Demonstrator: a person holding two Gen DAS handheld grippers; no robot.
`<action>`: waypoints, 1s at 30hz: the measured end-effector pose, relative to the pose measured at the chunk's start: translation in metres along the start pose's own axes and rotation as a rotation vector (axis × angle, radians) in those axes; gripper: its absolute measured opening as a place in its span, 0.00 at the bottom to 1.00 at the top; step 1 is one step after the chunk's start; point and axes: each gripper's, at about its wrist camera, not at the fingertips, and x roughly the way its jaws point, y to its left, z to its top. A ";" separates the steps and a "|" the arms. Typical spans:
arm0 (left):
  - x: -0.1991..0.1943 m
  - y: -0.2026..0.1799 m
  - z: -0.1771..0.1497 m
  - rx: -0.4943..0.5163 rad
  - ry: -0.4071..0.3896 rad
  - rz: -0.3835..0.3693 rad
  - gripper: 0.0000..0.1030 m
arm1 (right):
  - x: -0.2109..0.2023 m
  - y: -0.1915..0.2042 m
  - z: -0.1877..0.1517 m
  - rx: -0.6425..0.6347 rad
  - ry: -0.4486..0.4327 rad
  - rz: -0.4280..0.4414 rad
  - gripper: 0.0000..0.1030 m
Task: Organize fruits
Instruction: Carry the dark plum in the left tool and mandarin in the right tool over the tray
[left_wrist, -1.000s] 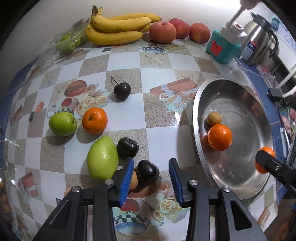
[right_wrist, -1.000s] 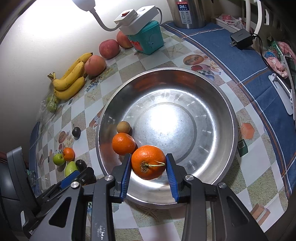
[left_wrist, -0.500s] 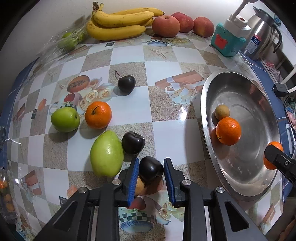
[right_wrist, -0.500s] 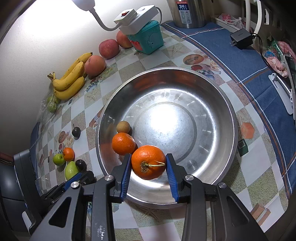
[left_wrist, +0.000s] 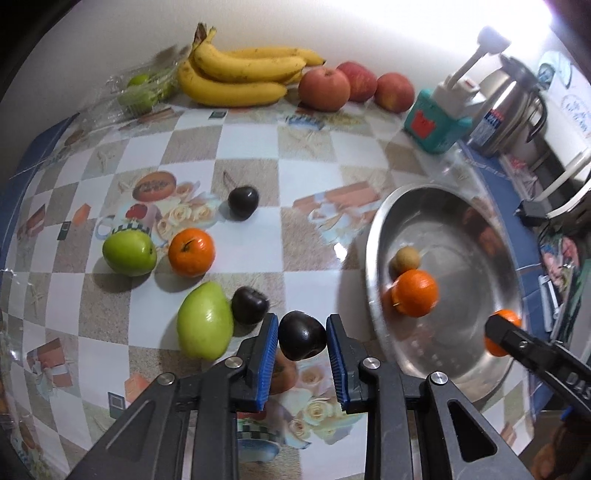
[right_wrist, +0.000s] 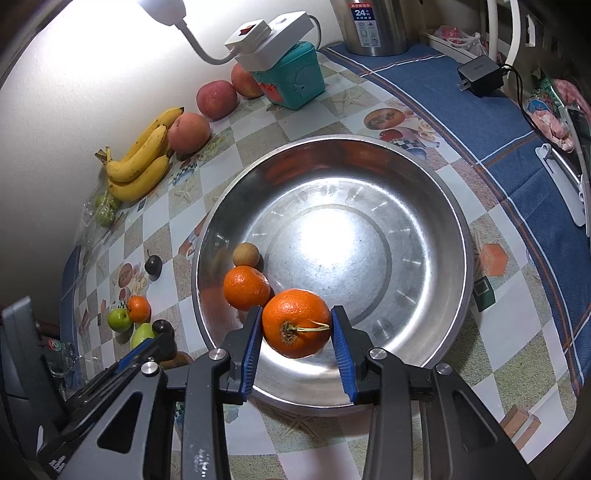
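My left gripper is shut on a dark plum, held just above the checked tablecloth. A second dark plum, a green mango, an orange, a green apple and a third plum lie on the cloth ahead. My right gripper is shut on an orange over the near part of the steel bowl. Inside the bowl rest another orange and a small brown fruit.
Bananas and three red apples line the back wall. A teal box with a white power strip and a steel kettle stand at the back right. A bag of green fruit lies at the back left.
My left gripper closed its jaws on the dark plum and lifted it a little off the cloth. The right gripper stayed still with its orange.
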 end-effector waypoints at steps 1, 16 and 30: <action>-0.004 -0.001 0.000 -0.001 -0.009 -0.016 0.28 | -0.001 -0.003 0.001 0.010 -0.005 0.000 0.37; -0.010 -0.072 -0.011 0.145 -0.057 -0.150 0.28 | -0.022 -0.047 0.012 0.115 -0.072 -0.065 0.37; 0.011 -0.091 -0.024 0.212 -0.027 -0.157 0.28 | 0.000 -0.049 0.009 0.114 -0.013 -0.073 0.37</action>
